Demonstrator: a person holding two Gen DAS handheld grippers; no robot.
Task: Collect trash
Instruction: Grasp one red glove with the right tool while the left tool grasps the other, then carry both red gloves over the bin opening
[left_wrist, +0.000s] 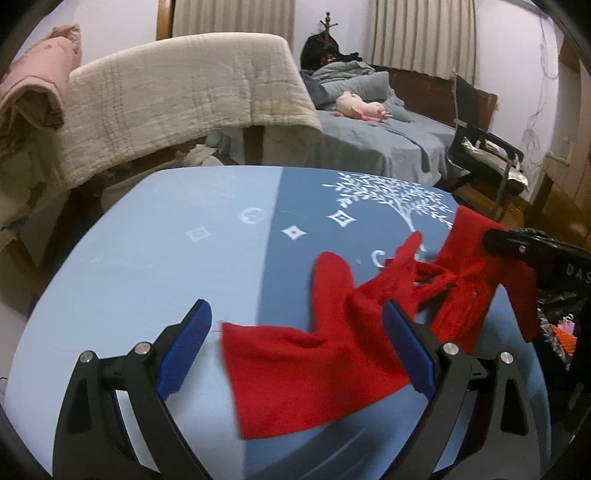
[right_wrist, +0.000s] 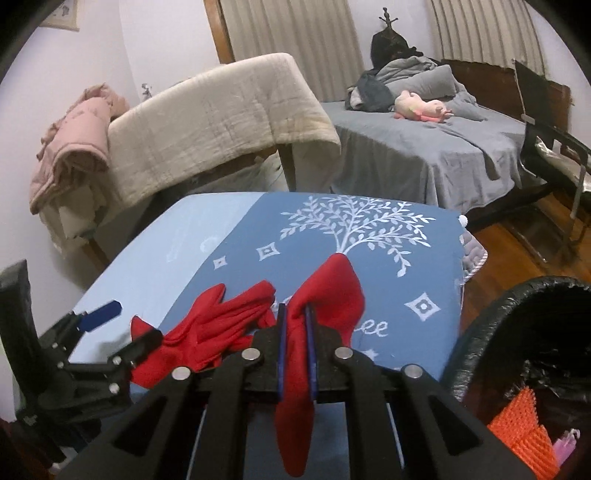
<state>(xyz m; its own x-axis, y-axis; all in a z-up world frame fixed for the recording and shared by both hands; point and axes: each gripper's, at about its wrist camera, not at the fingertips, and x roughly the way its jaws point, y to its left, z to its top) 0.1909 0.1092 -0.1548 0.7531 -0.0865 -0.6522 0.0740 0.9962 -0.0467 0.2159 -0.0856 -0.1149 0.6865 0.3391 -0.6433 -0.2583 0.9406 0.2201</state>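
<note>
Pinching one end of the red cloth (right_wrist: 325, 291), the right claw (right_wrist: 295, 354) is squeezed tight on it near the right edge of the blue desk (right_wrist: 177, 236), with the rest of the cloth lying across the desk top. Two claws show, and the left claw (left_wrist: 295, 350) is wide with only the cloth's flat end between its blue pads (left_wrist: 184, 350), not pressed. One black trash bin (right_wrist: 517, 332) stands just beside the desk's right edge, and the desk's far left part is bare.
</note>
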